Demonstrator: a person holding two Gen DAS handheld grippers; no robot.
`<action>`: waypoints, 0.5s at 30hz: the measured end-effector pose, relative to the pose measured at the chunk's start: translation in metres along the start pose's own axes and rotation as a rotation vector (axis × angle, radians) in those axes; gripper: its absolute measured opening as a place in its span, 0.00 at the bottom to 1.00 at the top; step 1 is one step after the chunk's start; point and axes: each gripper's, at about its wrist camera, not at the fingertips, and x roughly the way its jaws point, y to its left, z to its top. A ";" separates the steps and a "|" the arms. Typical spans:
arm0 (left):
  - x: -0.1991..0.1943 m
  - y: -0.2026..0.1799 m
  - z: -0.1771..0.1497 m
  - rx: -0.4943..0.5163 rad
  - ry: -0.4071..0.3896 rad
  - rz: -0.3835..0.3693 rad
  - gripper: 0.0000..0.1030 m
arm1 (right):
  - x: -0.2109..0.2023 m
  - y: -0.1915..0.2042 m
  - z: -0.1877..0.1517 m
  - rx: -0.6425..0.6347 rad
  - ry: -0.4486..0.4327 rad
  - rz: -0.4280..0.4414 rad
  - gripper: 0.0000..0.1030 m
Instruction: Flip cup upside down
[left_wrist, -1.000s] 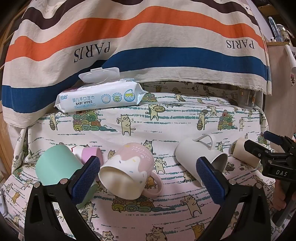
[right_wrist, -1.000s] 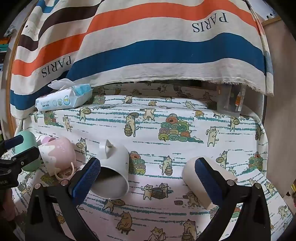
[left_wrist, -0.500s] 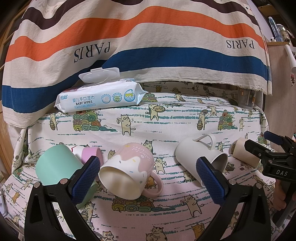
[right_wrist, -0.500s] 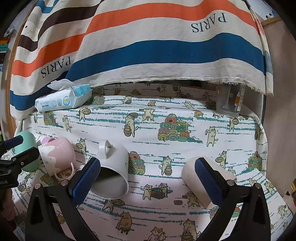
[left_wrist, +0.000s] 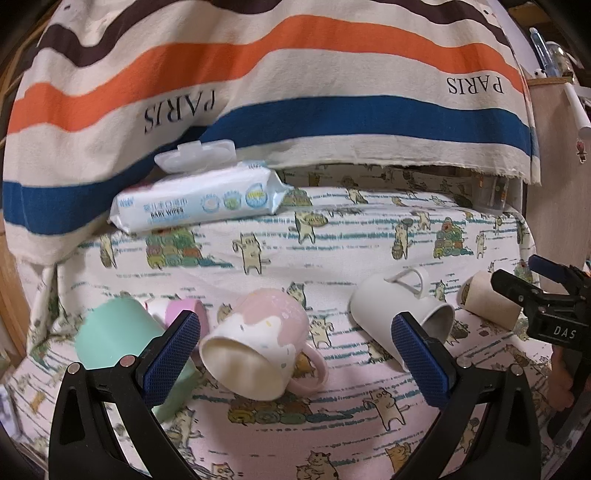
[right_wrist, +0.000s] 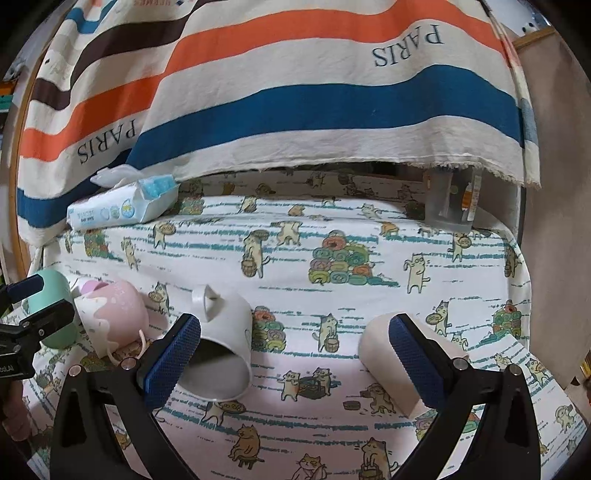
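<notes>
My work surface is a desk covered by a cloth printed with cartoon cats, backed by a striped fabric in brown, orange and blue bearing the word PARIS.

Nearest my left tongs, whose blue pads stand wide apart and hold nothing, a pink and cream mug lies on its side, mouth toward me and handle to the right, resting on the cloth. It sits between the two pads in this view but touches neither. Just left of it a mint green cup lies tipped, partly hidden by the left pad, and a small pink cup lies close behind it. To the right a white mug lies on its side, handle up. Beyond that, a cream cup lies on its side, partly hidden by my other tool.

My right tongs are likewise spread wide and empty. The white mug lies just behind the left pad, mouth toward me; the cream cup lies behind the right pad. I cannot tell whether either pad touches its cup. All five cups lie on their sides; none stands inverted.

Farther back on the left, a pack of baby wipes rests against the striped fabric, its lid flap open. At the far right rear stands a clear plastic container, partly under the fabric's edge.
</notes>
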 end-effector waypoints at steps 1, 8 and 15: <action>-0.003 0.002 0.005 -0.012 -0.004 -0.005 1.00 | -0.002 -0.002 0.002 0.004 -0.012 -0.004 0.99; -0.017 0.003 0.037 -0.020 -0.055 -0.027 1.00 | -0.017 -0.021 0.016 0.094 -0.076 0.019 1.00; -0.015 -0.003 0.057 -0.030 -0.094 -0.035 1.00 | -0.028 -0.028 0.021 0.114 -0.114 0.011 1.00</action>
